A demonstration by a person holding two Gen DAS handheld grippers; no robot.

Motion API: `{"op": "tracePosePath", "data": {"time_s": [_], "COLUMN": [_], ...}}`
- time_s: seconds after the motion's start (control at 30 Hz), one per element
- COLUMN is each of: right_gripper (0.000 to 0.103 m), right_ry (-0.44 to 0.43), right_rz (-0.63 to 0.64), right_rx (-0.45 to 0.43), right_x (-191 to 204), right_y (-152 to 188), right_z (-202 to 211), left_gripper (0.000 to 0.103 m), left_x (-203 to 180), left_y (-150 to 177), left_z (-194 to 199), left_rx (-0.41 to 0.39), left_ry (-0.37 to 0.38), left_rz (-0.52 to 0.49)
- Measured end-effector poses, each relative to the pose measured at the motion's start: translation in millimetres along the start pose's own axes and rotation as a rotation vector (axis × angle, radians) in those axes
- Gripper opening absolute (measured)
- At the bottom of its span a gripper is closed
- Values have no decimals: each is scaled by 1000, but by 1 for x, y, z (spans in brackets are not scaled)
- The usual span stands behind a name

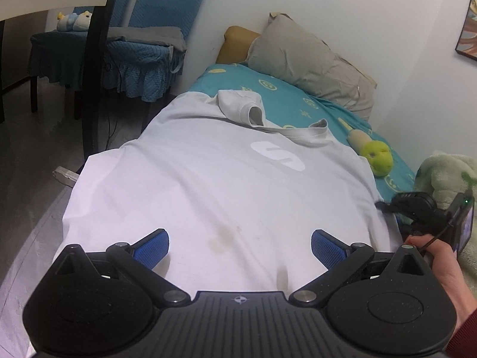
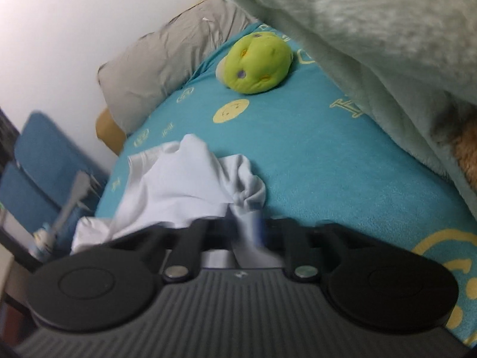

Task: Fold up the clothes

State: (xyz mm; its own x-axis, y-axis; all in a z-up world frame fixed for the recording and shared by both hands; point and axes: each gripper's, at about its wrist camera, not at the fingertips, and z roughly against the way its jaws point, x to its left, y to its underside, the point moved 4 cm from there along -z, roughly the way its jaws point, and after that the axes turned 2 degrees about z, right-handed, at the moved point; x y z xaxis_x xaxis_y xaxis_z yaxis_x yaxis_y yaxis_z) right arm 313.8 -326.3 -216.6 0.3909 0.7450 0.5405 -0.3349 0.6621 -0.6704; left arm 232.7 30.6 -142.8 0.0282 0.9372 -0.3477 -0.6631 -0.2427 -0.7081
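Left wrist view has the white T-shirt (image 1: pixel 208 185) spread flat on the teal bed sheet (image 1: pixel 286 101), lying under and ahead of the left gripper (image 1: pixel 240 249), whose blue pads are spread wide; the right gripper (image 2: pixel 246 223) is clamped on its bunched edge

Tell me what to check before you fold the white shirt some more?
1. Left tongs open, over the white shirt: ok.
2. Right tongs shut on shirt cloth: ok.
3. Shirt lying flat: not ok, the far sleeve is bunched.
4. Green plush toy clear of the shirt: cannot tell, it sits right at the edge.
5. Fluffy blanket out of the way: not ok, it crowds the right tongs.
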Motion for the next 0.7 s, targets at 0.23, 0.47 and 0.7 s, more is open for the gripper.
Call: {"op": "tracePosePath", "data": {"time_s": [0.23, 0.47, 0.7], "right_gripper": [9, 9, 11], "right_ry": [162, 181, -95], "right_rz": [194, 351, 775], "right_rx": [-215, -242, -109], "right_x": [26, 34, 137], "right_y": [-32, -36, 52], "right_z": [38, 41, 43], "left_gripper": [103, 103, 102], "left_x": [7, 5, 19], "left_y": [-2, -3, -17], "left_z": [6, 11, 16], "left_rx": [5, -7, -52], "left_ry": [1, 4, -37], "left_rz": [24, -15, 0]}}
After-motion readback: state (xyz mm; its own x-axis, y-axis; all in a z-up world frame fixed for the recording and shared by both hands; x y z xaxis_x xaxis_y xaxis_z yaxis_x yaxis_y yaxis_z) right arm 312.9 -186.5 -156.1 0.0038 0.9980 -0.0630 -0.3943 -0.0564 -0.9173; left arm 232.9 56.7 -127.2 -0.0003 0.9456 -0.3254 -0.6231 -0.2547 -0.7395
